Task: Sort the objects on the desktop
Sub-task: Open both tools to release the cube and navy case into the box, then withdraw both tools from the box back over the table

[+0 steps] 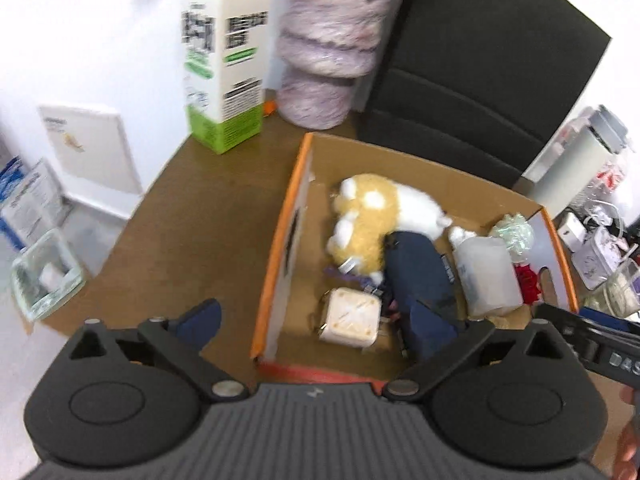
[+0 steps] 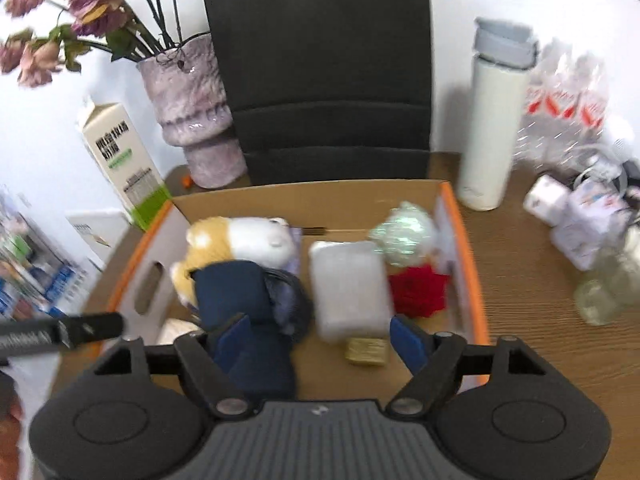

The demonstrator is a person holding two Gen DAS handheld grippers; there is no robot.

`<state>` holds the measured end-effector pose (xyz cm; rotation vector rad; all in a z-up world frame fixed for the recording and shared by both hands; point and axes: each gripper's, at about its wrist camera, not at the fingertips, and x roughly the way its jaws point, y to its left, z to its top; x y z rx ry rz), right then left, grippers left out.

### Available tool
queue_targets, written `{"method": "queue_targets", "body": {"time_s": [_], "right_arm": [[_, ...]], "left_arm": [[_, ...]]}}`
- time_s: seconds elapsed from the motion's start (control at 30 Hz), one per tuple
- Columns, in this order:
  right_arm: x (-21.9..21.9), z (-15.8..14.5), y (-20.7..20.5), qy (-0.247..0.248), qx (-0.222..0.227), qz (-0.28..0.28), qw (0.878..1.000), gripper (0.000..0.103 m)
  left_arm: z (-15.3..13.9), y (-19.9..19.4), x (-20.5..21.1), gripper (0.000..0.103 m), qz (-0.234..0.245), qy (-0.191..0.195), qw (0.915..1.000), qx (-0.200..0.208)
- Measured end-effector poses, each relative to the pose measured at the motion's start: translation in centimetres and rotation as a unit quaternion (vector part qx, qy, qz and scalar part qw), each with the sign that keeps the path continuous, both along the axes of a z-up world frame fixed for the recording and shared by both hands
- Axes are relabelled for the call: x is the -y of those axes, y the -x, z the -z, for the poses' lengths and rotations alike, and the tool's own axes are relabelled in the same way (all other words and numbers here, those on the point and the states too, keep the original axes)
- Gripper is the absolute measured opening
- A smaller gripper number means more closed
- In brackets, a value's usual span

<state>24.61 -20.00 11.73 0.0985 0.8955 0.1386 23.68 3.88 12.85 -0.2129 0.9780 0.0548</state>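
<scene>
Dark blue cloth bundle [image 2: 240,300] lies in the orange-edged cardboard box [image 2: 476,280] on the brown desk [image 2: 540,300], its long side running away from both tongs. Right tongs [image 2: 320,344] hang spread just above it, nearest. Left tongs [image 1: 320,320] are spread too, pinching nothing.

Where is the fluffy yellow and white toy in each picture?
Left wrist view: the plush toy lies in the cardboard box, upper middle of the picture.
Right wrist view: the plush toy lies at the box's far left, left of centre.
Shared landmark: the purple vase behind the box.
</scene>
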Motion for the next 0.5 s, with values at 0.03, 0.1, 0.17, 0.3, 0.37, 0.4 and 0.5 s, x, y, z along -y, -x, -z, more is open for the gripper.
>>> {"method": "queue_targets", "body": {"time_s": [0.03,0.1,0.17,0.3,0.37,0.4,0.5], "right_arm": [[0.2,-0.4,0.8,0.015,0.009,0.004,1.000,0.081],[1.0,-1.1,1.5,0.031,0.019,0.012,0.999,0.081],[1.6,-1.7,2.8,0.030,0.029,0.018,0.999,0.082],[3.3,-1.5,8.1,-0.005,0.073,-0.005,0.997,0.086],[3.5,-0.4,12.0,0.002,0.110,-0.030,0.994,0.087],[3.5,0.3,13.7,0.012,0.121,-0.040,0.992,0.087],[3.6,2.6,18.6,0.038,0.136,-0.045,0.989,0.087]], "left_arm": [[-0.2,0.5,0.1,0.103,0.001,-0.007,1.0000,-0.002],[-0.4,1.3,0.1,0.103,0.009,-0.018,0.9998,0.000],[-0.8,2.7,0.2,0.103,0.009,-0.023,0.9996,0.011],[-1.2,9.1,0.9,0.103,0.027,-0.046,0.9941,0.095],[-0.5,12.9,1.5,0.103,0.042,-0.056,0.9882,0.136],[0.1,14.8,2.0,0.103,0.055,-0.065,0.9853,0.148],[1.9,19.6,3.3,0.103,0.089,-0.081,0.9769,0.177]]}}
